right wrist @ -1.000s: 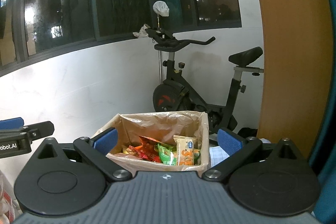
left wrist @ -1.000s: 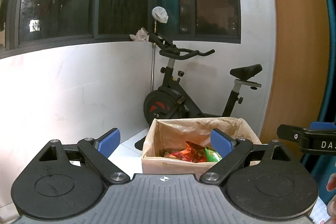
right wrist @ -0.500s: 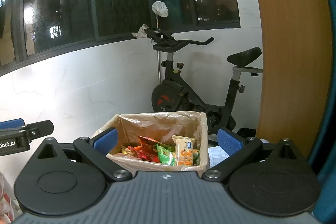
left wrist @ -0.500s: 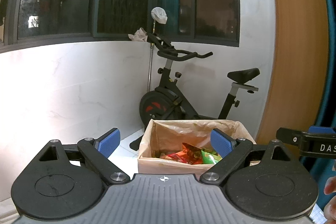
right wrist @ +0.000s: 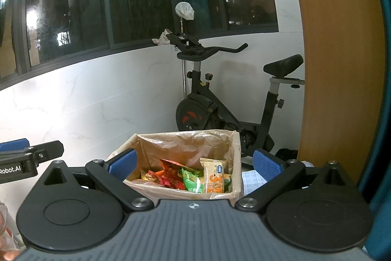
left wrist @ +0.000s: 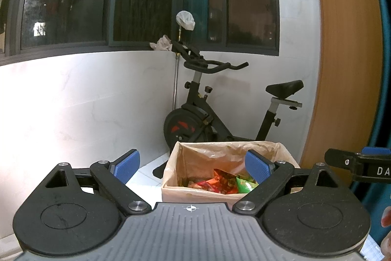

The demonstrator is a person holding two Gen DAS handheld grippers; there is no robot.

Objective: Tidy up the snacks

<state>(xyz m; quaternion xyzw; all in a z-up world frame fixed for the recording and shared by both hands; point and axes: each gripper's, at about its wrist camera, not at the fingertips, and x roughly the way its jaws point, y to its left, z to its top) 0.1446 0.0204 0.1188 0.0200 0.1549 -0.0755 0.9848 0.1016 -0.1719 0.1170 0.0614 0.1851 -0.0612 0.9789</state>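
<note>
Over the last second both tools are easing back and tilting slightly upward, so the cardboard box (left wrist: 229,173) is sitting a little lower and farther ahead in each view than before. The left tool (left wrist: 193,164) is standing wide open with nothing between its blue pads (left wrist: 127,164), and the right tool (right wrist: 194,164) is likewise spread wide and empty. The snack packets (right wrist: 195,179) are lying piled inside the plastic-lined box, straight ahead of both tools and beyond their fingertips. An exercise bike (right wrist: 220,99) is standing behind the box. Judging by this, the tools are pausing between placements; whether any snacks are waiting outside the box is hard to tell, since the bench below is hidden.
</note>
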